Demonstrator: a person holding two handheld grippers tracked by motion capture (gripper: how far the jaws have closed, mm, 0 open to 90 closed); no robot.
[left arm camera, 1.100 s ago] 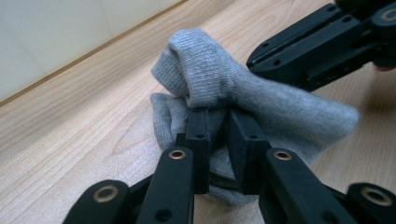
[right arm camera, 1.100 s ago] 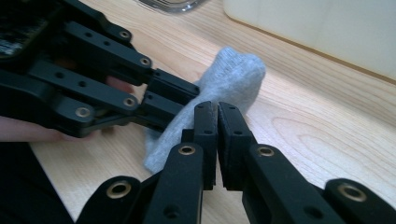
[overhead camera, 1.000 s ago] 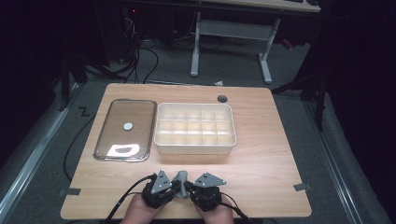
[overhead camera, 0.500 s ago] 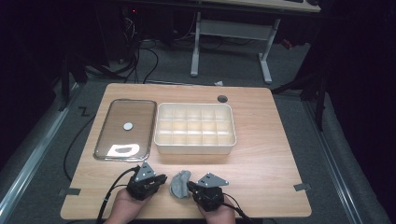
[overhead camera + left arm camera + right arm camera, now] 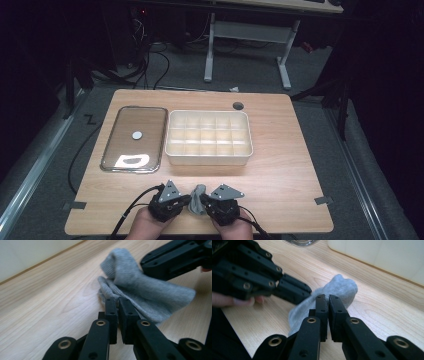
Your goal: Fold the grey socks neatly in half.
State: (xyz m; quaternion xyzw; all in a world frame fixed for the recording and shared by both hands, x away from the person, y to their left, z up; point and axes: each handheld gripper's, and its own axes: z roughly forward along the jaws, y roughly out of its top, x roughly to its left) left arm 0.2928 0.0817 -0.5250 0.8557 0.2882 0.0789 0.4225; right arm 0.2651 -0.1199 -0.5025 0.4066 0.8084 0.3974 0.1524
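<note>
I have a small grey ribbed-knit sock (image 5: 198, 199), soft and crumpled, at the near edge of the tabletop (image 5: 285, 165), stretched between both tools. My left tool (image 5: 118, 305) has just closed and pinches one end; my right tool (image 5: 328, 302) pinches the other. The tabletop is pale wood grain. Beyond sit a cream compartmented tray (image 5: 209, 138) and a glossy metal-rimmed lid (image 5: 135, 137), with dark floor around.

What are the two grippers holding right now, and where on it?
Both pinch one grey sock: the left gripper has just closed on one end, the right gripper grips the other.
</note>
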